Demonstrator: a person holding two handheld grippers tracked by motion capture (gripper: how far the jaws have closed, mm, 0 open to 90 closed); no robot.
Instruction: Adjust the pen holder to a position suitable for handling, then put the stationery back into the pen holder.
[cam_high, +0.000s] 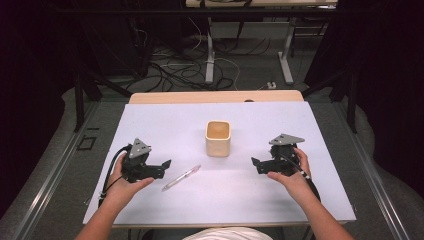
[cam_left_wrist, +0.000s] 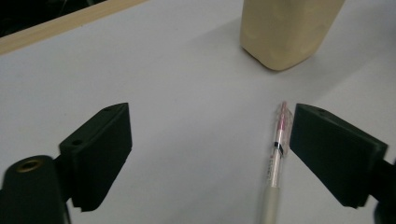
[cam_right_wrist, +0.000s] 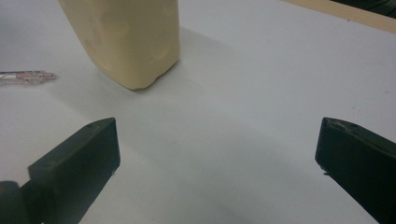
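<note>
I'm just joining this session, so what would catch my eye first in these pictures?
A cream square cup stands upright in the middle of the white table. A clear pen lies in front of it, just beside the open left claw. The right claw, also open, faces the cup from the other side.

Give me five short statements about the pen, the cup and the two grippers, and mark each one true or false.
1. The clear plastic pen lies flat on the white table. True.
2. The pen stands inside the beige square cup. False: it lies outside it.
3. The left gripper holds the pen. False: its jaws stand apart, gripping nothing.
4. The right gripper is open. True.
5. The cup lies tipped over. False: it stands upright.
</note>
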